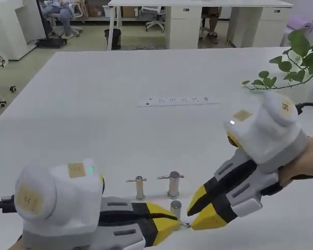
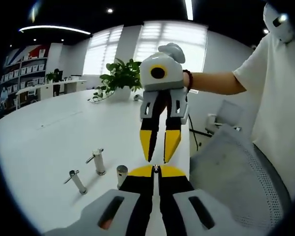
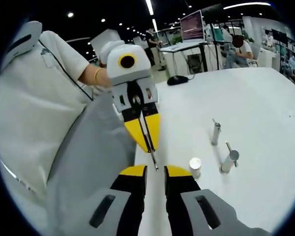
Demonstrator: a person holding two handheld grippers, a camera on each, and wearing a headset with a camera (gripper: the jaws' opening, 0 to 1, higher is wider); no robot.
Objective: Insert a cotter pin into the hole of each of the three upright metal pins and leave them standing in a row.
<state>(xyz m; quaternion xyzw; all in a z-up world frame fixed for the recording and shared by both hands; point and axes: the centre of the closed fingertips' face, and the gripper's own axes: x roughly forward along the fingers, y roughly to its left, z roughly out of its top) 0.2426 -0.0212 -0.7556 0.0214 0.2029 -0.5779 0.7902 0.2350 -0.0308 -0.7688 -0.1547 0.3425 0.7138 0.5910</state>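
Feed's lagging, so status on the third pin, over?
Left claw shut on cotter pin, right claw open at its tip. Nearest metal pin bare, other two pins fitted. Nothing blocking.

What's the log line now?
left gripper shut on cotter pin | right gripper open beside it | two metal pins fitted | third metal pin bare

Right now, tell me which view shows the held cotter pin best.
Right gripper view: the cotter pin juts clearly from the left gripper's shut jaws. Left gripper view and head view show just a tip.
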